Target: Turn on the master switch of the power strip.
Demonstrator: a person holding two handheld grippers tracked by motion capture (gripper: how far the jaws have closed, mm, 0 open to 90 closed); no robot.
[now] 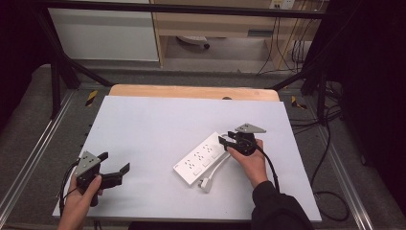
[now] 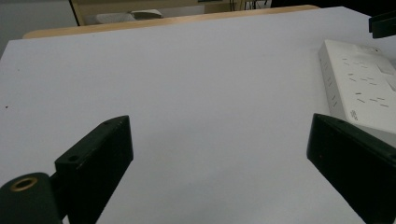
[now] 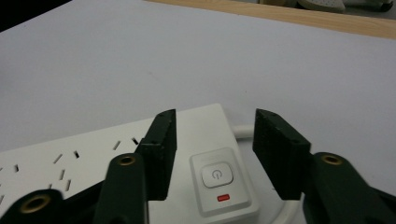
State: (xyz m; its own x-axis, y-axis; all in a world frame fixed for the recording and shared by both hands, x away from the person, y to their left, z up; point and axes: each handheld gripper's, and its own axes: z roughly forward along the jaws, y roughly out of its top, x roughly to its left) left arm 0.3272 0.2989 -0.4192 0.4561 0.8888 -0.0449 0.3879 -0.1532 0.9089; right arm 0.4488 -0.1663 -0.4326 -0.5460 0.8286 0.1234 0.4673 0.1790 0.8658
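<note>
A white power strip lies slantwise right of centre on a pale, sheet-covered worktop, its cable looped beside it. The right tongs hover over the strip's switch end, jaws parted either side of the power button, whose red light glows. The left tongs gape wide near the front left corner, gripping nothing. Beyond the worktop's wooden edge lie grey floor, black frame rails and trailing wires.

Left gripper jaws wide apart over bare white worktop; power strip lies flat nr right edge.
</note>
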